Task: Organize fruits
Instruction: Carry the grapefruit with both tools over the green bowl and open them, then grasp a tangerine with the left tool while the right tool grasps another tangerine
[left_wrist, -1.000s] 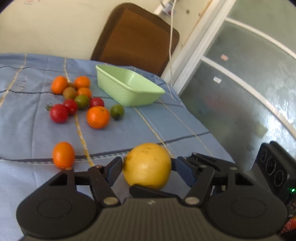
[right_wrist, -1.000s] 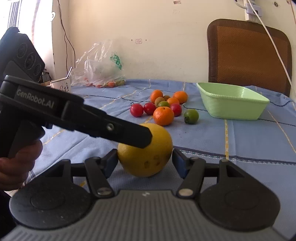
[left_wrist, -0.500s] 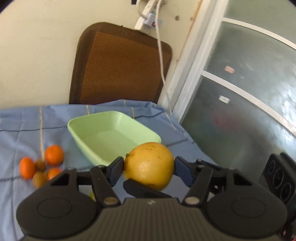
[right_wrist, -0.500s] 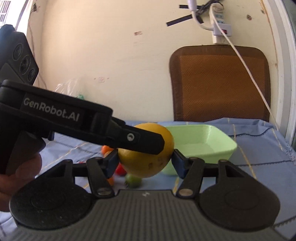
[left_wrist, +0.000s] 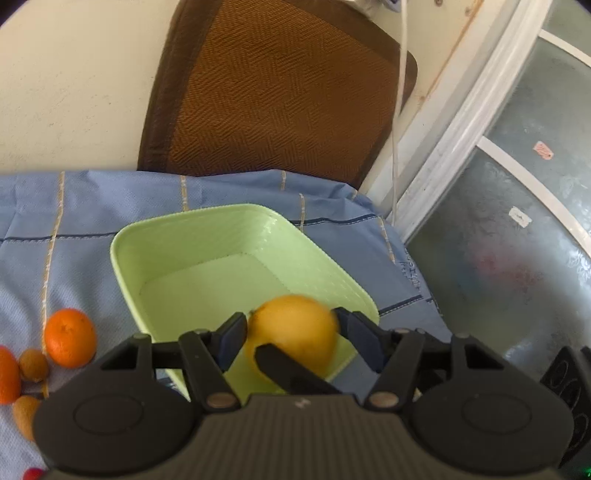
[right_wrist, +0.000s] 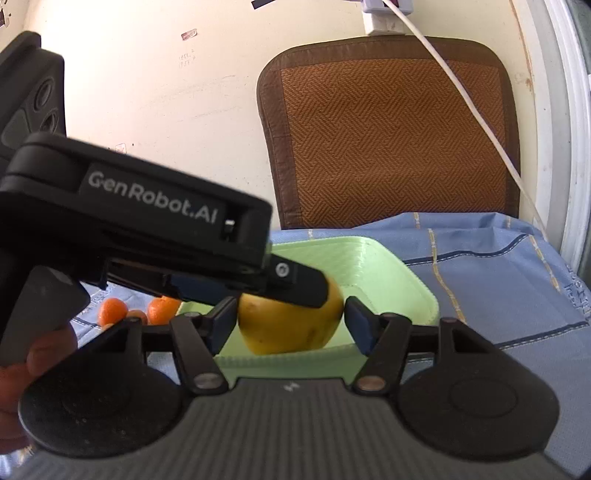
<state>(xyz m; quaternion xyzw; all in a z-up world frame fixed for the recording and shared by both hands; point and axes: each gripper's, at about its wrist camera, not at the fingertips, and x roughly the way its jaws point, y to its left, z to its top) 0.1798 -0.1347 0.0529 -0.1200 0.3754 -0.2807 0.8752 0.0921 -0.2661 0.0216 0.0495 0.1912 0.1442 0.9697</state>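
A large yellow citrus fruit (left_wrist: 295, 328) is held in the air between both grippers, just above the near end of the light green basket (left_wrist: 177, 240). My left gripper (left_wrist: 293, 332) is shut on the fruit. My right gripper (right_wrist: 290, 321) is shut on the same fruit (right_wrist: 280, 332) from another side; one of its fingers crosses the fruit's front in the left wrist view. In the right wrist view the left gripper's body covers the fruit's top, and the basket (right_wrist: 402, 280) lies right behind it. The basket has nothing in it.
Oranges (left_wrist: 70, 338) and small brownish fruits (left_wrist: 34, 365) lie on the blue tablecloth (left_wrist: 55, 221) left of the basket. A brown woven chair back (left_wrist: 280, 85) stands behind the table. The table's right edge drops toward a glass door (left_wrist: 517, 240).
Both grippers have carried the yellow fruit up off the cloth and forward to the basket. The basket now sits directly under and behind the fruit.
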